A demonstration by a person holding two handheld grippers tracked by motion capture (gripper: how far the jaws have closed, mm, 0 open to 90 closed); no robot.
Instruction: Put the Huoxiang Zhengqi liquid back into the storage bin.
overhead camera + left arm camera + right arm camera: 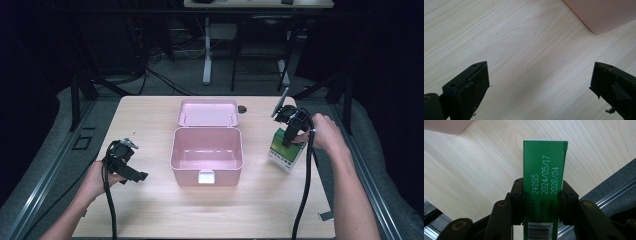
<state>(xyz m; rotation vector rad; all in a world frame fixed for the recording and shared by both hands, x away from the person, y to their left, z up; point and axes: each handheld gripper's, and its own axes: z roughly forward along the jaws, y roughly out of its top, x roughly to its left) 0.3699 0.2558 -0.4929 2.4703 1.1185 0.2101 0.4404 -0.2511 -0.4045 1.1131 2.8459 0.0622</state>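
Right gripper point(291, 136) clamps the green carton point(544, 182) near the table's point(150, 115) right edge; left gripper point(539, 85) gapes, holding nothing, near the left edge

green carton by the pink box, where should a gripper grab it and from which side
Across its two broad faces near the top end, coming from above. The green carton is slim with flat parallel sides, so the pads sit flush; the right gripper is clamped on it this way.
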